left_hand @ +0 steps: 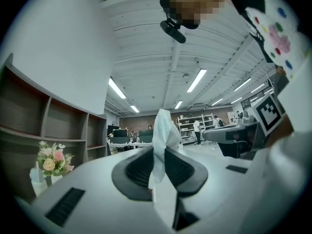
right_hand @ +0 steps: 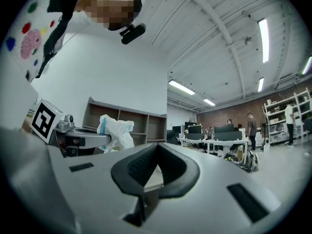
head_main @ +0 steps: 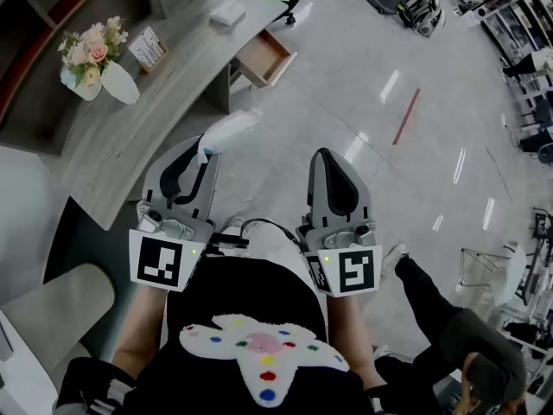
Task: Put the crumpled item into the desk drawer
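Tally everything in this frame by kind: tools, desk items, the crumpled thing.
Hand-held grippers: 2 (left hand-held gripper, right hand-held gripper)
Crumpled item: 1
Desk: 1
Open drawer: 1
Flower vase: 1
Card: 1
White packet: 1
Total: 8

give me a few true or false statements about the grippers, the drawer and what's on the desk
1. The left gripper is clamped on the crumpled item. True.
2. The desk drawer is closed. False: it is pulled open.
3. The right gripper carries a second item. False: its jaws meet at the tips with nothing between them.
4. Flowers stand on the desk. True.
5. The crumpled item is already in the drawer. False: the left gripper holds it short of the drawer.
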A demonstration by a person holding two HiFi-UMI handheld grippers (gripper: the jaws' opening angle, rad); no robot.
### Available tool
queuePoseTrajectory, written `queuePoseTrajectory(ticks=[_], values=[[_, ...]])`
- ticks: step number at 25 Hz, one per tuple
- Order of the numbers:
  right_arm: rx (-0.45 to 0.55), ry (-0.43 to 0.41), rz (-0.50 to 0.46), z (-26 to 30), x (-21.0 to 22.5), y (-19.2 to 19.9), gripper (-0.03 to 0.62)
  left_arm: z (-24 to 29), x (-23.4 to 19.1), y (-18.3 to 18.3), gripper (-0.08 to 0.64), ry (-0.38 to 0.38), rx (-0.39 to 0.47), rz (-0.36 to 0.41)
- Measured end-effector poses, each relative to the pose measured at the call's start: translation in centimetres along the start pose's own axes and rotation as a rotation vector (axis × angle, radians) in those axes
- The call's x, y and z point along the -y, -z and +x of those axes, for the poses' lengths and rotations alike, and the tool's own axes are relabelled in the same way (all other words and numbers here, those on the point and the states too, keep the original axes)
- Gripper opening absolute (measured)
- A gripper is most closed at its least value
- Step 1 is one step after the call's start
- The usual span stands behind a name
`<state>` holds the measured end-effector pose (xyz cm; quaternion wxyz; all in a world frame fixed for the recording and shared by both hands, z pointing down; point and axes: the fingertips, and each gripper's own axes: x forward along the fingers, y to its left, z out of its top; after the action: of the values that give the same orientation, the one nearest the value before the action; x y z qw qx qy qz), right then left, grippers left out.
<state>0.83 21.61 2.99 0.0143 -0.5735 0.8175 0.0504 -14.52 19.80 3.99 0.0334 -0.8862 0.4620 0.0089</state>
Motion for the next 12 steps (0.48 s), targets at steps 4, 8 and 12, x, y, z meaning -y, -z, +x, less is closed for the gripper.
queuePoseTrajectory(ticks=[4,8,12], values=[[-0.003,0.007,0.004,-0.3,-0.5,0.1,0.005,-0.6,-0.5,0.0,0.066,0.002,0.006,-0.013],[-0.015,0.015,-0.012,-0.4,-0.7,0.0,0.005,-0.5,-0.9,-0.1,0.066,0.008,0.003,-0.012],[-0.043,0.022,-0.013,0.1,0.1,0.7,0.005,0.4,-1.1,0.2,0.066,0.016,-0.002,-0.009]])
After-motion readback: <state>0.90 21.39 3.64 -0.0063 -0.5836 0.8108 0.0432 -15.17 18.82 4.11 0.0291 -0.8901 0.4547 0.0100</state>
